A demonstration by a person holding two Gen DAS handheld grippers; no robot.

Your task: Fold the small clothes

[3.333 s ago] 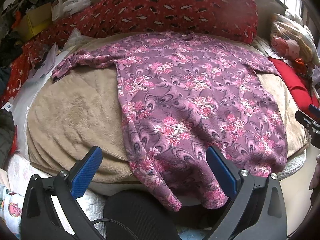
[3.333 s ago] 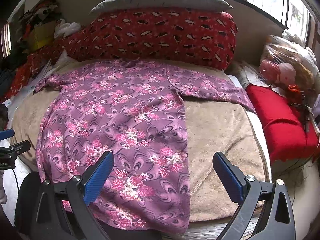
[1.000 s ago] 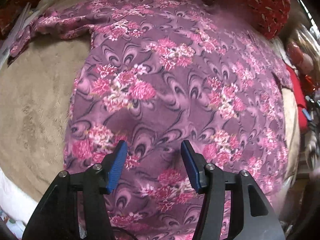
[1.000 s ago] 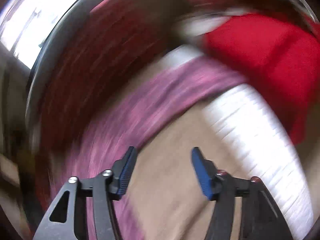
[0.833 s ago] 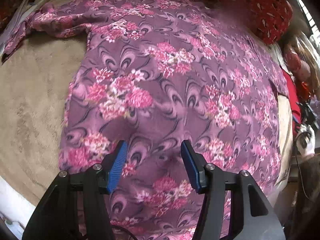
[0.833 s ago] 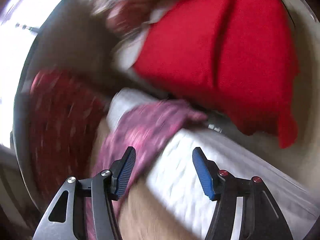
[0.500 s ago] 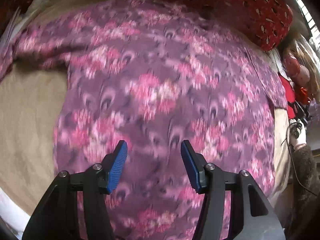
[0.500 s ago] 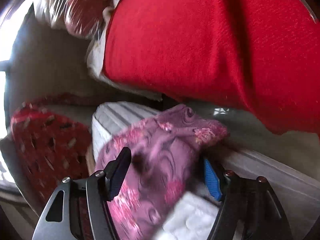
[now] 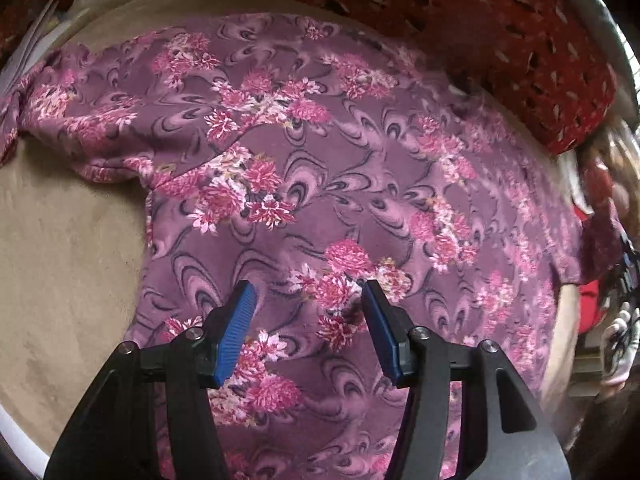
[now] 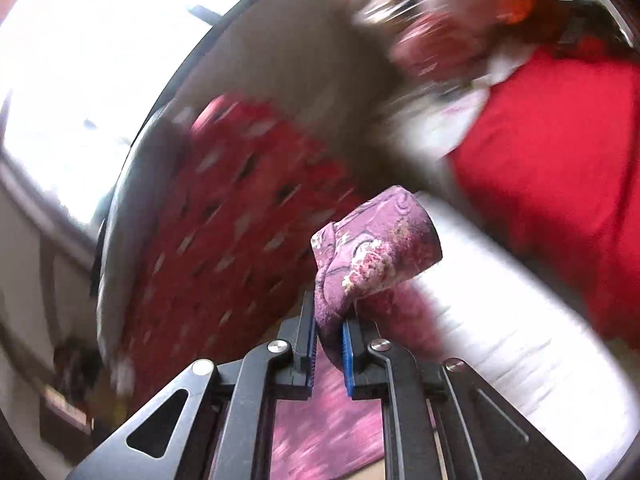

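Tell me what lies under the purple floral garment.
A tan blanket shows beside the purple floral garment and runs beneath it. The garment covers whatever else lies under its middle.

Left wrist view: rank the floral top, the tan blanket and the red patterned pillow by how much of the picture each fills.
1. Floral top, by far the largest.
2. and 3. Tan blanket and red patterned pillow: these look alike in area; both are cut off by the frame, so no ranking.

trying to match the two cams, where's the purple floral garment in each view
Left wrist: the purple floral garment lies spread over the tan blanket, filling the centre.
Right wrist: only its sleeve end shows, centre, clamped by the right gripper.
Shared landmark: the red patterned cushion.
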